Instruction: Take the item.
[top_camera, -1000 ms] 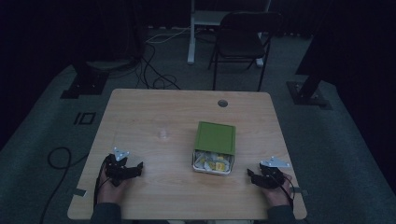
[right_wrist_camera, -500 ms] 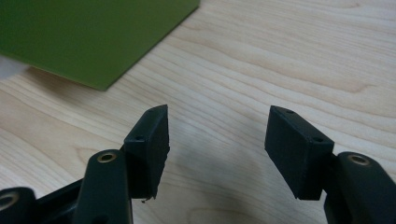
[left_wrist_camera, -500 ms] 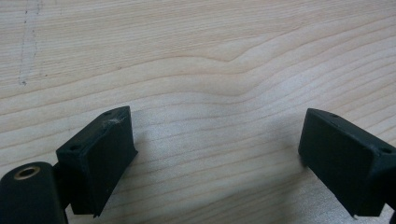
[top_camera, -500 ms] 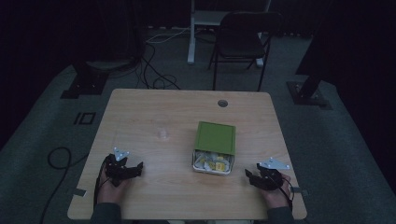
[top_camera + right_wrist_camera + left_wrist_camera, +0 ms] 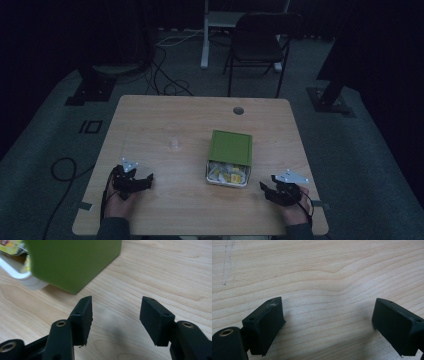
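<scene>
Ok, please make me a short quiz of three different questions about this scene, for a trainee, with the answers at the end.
1. True or false: the green lid covers the white container completely.
2. Which claw is nearer to the container: A) left claw, B) right claw?
3. Fill in: both claws are ____ and hold nothing.

Key:
1. False. The lid is slid toward the far side, and the packets show at the near end.
2. B. The right gripper view shows the lid just ahead of its jaws; the left gripper view shows bare table.
3. Open.
</scene>
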`<state>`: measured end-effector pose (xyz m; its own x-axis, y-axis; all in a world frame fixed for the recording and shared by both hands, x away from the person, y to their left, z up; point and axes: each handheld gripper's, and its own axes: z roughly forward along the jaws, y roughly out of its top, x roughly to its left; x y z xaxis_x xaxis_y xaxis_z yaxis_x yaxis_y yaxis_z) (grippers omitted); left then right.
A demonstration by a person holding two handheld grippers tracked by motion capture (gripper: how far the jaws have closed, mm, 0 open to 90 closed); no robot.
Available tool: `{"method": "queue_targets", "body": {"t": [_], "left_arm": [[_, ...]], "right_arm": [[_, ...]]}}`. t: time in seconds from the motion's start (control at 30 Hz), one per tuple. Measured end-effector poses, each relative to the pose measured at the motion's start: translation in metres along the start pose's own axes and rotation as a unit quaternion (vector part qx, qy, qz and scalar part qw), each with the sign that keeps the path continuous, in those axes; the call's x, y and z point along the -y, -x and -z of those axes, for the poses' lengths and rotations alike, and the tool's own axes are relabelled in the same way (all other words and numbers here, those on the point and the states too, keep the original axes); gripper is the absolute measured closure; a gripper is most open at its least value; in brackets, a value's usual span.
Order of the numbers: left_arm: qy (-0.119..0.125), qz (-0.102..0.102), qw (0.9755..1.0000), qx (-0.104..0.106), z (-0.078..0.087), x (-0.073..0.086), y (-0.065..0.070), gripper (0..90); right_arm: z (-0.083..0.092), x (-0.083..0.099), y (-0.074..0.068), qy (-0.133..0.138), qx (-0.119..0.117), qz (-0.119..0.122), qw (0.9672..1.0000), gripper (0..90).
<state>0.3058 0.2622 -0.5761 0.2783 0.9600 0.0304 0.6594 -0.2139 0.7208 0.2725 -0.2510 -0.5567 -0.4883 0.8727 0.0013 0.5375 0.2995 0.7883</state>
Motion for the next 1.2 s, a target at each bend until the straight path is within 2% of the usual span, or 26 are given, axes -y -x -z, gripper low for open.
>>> {"method": "queue_targets", "body": {"t": [0.33, 0.47, 0.53, 0.67, 0.77, 0.8, 1.0, 1.17, 1.2], "left_arm": [[0.000, 0.000, 1.0000, 0.001, 0.000, 0.000, 0.000, 11.3], [0.000, 0.000, 1.0000, 0.000, 0.000, 0.000, 0.000, 11.3], [0.000, 0.000, 1.0000, 0.000, 0.000, 0.000, 0.000, 11.3], [0.000, 0.000, 1.0000, 0.000, 0.000, 0.000, 0.000, 11.3], [0.000, 0.000, 1.0000, 0.001, 0.000, 0.000, 0.000, 11.3], [0.000, 0.000, 1.0000, 0.000, 0.000, 0.000, 0.000, 11.3], [0.000, 0.000, 1.0000, 0.001, 0.000, 0.000, 0.000, 11.3], [0.000, 0.000, 1.0000, 0.000, 0.000, 0.000, 0.000, 11.3], [0.000, 0.000, 1.0000, 0.000, 0.000, 0.000, 0.000, 11.3]], "right_arm": [[0.013, -0.005, -0.015, 0.019, -0.012, 0.021, 0.9995, 51.8], [0.019, -0.008, -0.026, 0.027, -0.028, 0.038, 0.9985, 57.3], [0.019, -0.008, -0.026, 0.027, -0.028, 0.038, 0.9985, 57.3], [0.022, -0.011, -0.039, 0.034, -0.044, 0.058, 0.9967, 58.3], [0.022, -0.012, -0.041, 0.035, -0.046, 0.060, 0.9965, 58.3], [0.022, -0.013, -0.046, 0.038, -0.057, 0.064, 0.9956, 58.7], [0.021, -0.017, -0.057, 0.042, -0.083, 0.086, 0.9920, 64.1], [0.018, -0.020, -0.063, 0.044, -0.091, 0.094, 0.9905, 63.9], [0.015, -0.024, -0.068, 0.047, -0.094, 0.101, 0.9893, 61.4]]}}
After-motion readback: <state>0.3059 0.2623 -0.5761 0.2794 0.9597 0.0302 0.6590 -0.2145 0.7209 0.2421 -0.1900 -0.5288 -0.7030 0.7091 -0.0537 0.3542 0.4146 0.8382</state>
